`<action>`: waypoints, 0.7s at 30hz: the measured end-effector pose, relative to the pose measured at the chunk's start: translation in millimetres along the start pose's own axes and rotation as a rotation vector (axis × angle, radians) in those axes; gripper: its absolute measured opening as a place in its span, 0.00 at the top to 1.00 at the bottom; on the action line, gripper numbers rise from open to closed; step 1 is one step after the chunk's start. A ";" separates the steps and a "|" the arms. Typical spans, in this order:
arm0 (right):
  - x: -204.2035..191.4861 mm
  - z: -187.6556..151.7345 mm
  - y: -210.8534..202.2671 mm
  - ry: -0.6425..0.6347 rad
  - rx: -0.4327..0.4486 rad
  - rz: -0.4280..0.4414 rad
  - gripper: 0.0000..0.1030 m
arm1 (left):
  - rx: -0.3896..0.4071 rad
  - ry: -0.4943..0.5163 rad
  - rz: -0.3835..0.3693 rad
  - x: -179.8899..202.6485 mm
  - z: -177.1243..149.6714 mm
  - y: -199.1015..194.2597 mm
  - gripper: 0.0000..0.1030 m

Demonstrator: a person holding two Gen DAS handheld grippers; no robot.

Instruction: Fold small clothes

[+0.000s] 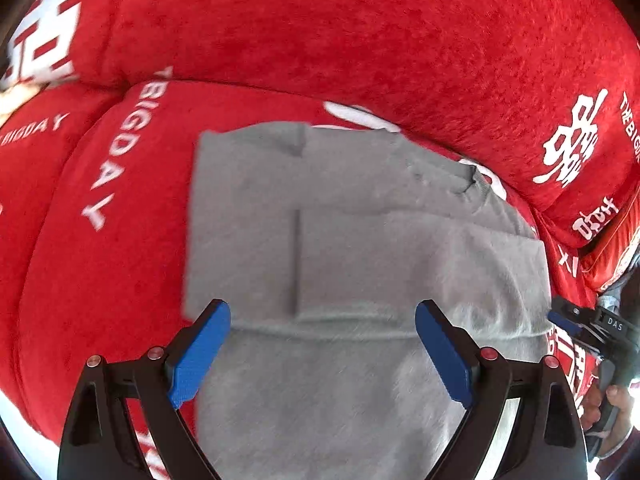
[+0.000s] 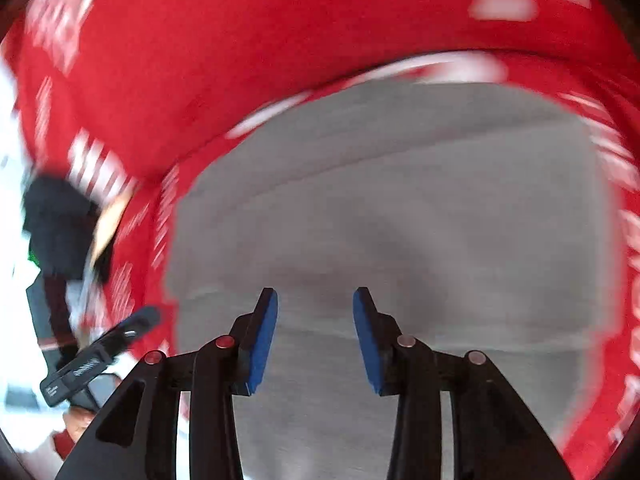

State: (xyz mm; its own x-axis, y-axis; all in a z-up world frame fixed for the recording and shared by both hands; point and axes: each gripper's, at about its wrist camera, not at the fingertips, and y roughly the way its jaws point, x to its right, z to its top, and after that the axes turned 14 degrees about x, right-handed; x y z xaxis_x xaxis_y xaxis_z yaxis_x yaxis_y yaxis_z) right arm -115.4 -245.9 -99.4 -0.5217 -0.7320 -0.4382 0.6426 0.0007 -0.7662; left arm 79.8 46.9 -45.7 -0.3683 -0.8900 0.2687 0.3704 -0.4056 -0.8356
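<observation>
A small grey garment lies partly folded on a red sofa seat, with a flap laid across its middle. My left gripper hovers over its near part, blue pads wide open and empty. In the right wrist view, which is blurred, the same grey garment fills the middle. My right gripper is over it, jaws partly open with nothing between them. The right gripper also shows at the right edge of the left wrist view, and the left gripper at the lower left of the right wrist view.
The red sofa cover with white lettering rises as a backrest behind the garment. A red cushion with white characters sits at the right. The seat's left part is bare red fabric.
</observation>
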 end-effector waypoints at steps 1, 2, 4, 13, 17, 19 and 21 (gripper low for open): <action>26.5 6.2 -12.9 0.061 0.037 -0.057 0.56 | -0.005 0.007 -0.002 5.9 1.9 6.3 0.09; 48.6 9.2 -21.2 0.111 0.060 -0.098 0.56 | -0.012 0.014 -0.003 10.3 2.9 12.1 0.09; 93.0 12.0 -33.9 0.239 0.087 -0.148 0.56 | -0.033 0.032 0.000 19.1 3.0 25.4 0.09; 140.1 5.2 0.9 0.511 0.025 0.113 0.90 | -0.091 0.095 0.063 37.2 -10.8 46.7 0.09; 118.3 26.3 -12.8 0.303 0.026 0.097 0.90 | -0.095 0.126 0.082 45.6 -18.7 51.7 0.09; 123.6 25.5 -4.4 0.264 -0.020 0.043 0.90 | -0.093 0.135 0.096 48.6 -19.7 50.8 0.09; 129.4 22.6 5.3 0.249 -0.051 0.006 0.90 | -0.090 0.118 0.072 45.3 -16.7 42.9 0.09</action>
State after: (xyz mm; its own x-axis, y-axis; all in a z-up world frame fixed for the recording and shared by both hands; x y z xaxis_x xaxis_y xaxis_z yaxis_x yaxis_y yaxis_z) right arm -166.8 -356.0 -149.5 -0.6442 -0.5412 -0.5404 0.6202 0.0437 -0.7832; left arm 64.8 -7.3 -77.4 -0.4432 -0.8833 0.1526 0.3233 -0.3163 -0.8919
